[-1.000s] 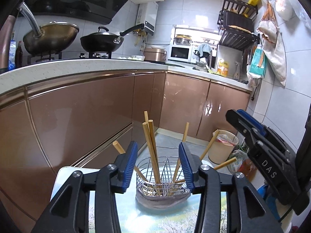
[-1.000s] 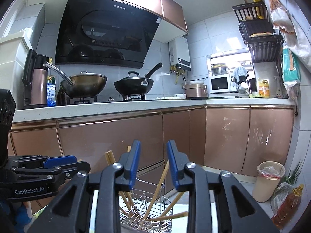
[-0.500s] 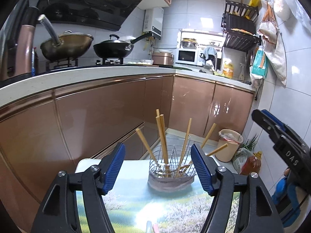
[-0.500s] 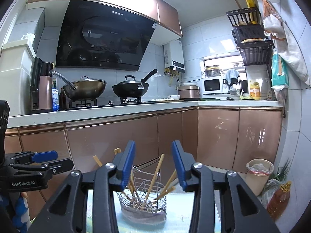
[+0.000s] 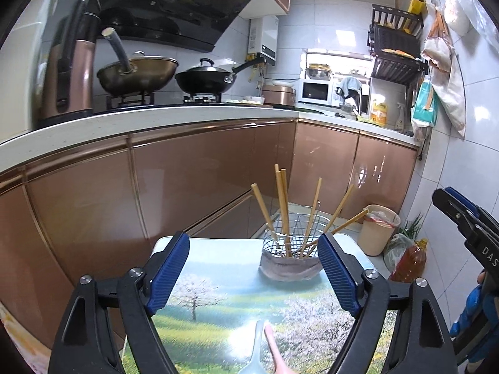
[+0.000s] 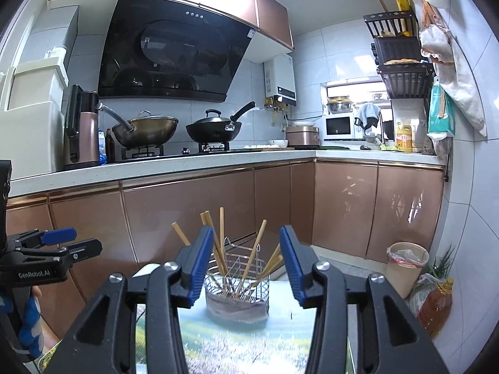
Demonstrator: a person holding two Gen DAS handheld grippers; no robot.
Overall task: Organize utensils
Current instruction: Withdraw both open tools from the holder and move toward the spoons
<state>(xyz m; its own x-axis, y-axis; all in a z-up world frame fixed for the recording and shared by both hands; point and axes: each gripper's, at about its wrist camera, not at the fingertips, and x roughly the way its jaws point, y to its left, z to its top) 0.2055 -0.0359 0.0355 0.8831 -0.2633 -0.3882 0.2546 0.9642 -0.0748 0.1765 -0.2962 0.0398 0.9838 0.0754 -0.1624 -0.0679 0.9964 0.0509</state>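
Both grippers have drawn back from the wire chopstick basket (image 5: 291, 244), which a second ago filled the space between their fingers and now stands further off at the far end of the worktop (image 5: 199, 318), a small table with a blossom-tree print. The left gripper (image 5: 254, 275) has gone from a narrow gap to a wide one and its jaws are opening further; nothing lies between them. The right gripper (image 6: 246, 265) has parted too, to a middling gap, and is empty as well. The wooden chopsticks (image 5: 282, 205) stand and lean loosely in the basket, fanned in several directions, touched by neither gripper. With the retreat, two spoons come into the left wrist view at the near edge of the worktop, a white one (image 5: 254, 353) and a pink one (image 5: 276, 350), side by side. The chopsticks look finished with, and the widening left fingers suggest these spoons are the next utensils to sort.
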